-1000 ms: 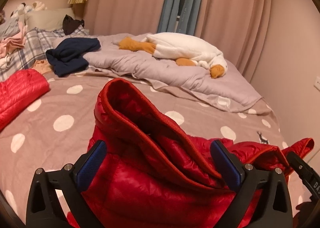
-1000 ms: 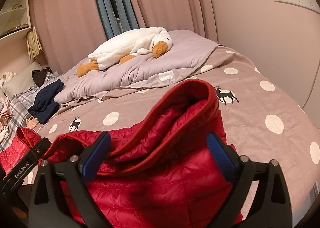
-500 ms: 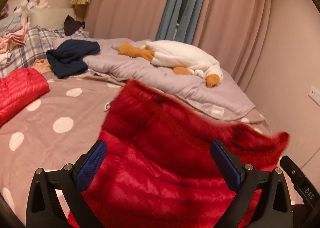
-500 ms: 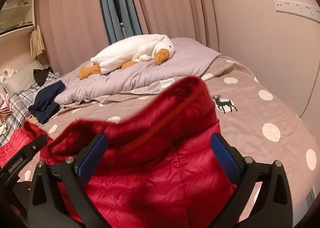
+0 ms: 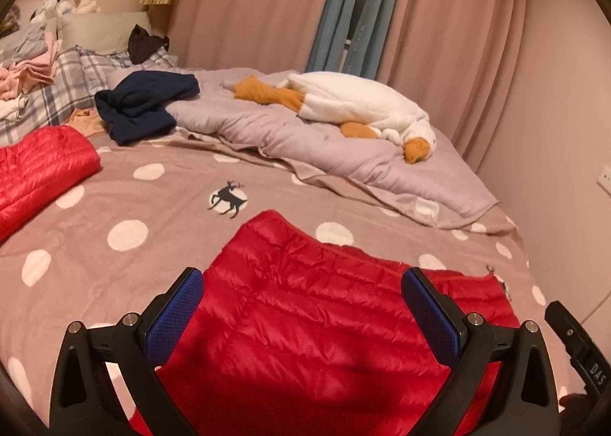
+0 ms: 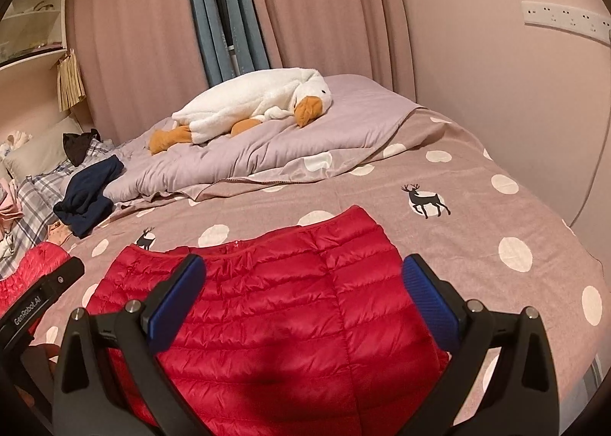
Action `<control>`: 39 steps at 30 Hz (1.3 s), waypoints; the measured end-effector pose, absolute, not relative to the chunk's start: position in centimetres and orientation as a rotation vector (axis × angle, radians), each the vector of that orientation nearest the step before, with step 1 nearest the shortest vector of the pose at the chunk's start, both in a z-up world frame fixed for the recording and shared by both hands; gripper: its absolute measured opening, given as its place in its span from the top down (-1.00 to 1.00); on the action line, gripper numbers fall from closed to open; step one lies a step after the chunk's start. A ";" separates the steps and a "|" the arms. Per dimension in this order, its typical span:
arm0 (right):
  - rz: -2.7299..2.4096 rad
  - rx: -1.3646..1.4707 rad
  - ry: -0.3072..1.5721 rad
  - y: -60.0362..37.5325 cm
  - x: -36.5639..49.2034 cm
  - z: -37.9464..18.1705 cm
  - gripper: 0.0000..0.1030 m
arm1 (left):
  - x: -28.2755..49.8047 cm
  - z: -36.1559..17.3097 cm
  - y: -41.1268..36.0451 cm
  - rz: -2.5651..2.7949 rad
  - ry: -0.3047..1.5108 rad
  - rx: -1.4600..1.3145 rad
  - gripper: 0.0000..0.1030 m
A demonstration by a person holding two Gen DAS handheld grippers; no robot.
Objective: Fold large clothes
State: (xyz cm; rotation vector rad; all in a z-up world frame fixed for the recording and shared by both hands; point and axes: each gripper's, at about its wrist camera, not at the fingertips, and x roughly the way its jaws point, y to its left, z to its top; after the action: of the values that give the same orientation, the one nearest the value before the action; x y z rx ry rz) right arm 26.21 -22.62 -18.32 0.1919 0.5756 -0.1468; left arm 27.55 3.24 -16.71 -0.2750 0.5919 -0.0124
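Flipped forward since a second ago, jacket [image 5: 305,321] now flat on bed [image 5: 152,214] for next fold, left claw [image 5: 301,315] and right claw [image 6: 303,300] both gaping wide, gripping nothing.

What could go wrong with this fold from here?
The red jacket is slippery puffy down; with the left gripper and right gripper both open over it, the fold may spring open. Its right part lies close to the bed edge, so a tug that way could drag it off.
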 end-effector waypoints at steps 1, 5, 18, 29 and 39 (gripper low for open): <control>-0.147 0.191 0.578 -22.6 26.3 -18.4 -1.00 | 27.7 -16.9 3.2 -0.011 0.602 -0.273 -0.98; -0.146 0.192 0.599 -22.5 26.7 -18.8 -1.00 | 28.2 -17.3 2.6 -0.020 0.627 -0.253 -0.98; -0.108 0.177 0.669 -21.8 28.7 -20.7 -1.00 | 30.5 -19.8 2.8 0.048 0.697 -0.246 -0.98; -0.064 0.190 0.799 -20.2 32.6 -25.2 -1.00 | 32.0 -22.7 2.3 0.130 0.722 -0.181 -0.98; -0.075 0.154 0.841 -20.6 34.8 -29.1 -1.00 | 33.9 -26.3 1.8 0.071 0.718 -0.185 -0.98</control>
State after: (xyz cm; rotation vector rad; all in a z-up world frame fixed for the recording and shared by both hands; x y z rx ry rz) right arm 34.82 -20.64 -29.09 0.1542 0.8408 -0.0752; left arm 33.87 1.82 -26.35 -0.1853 0.7185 0.0708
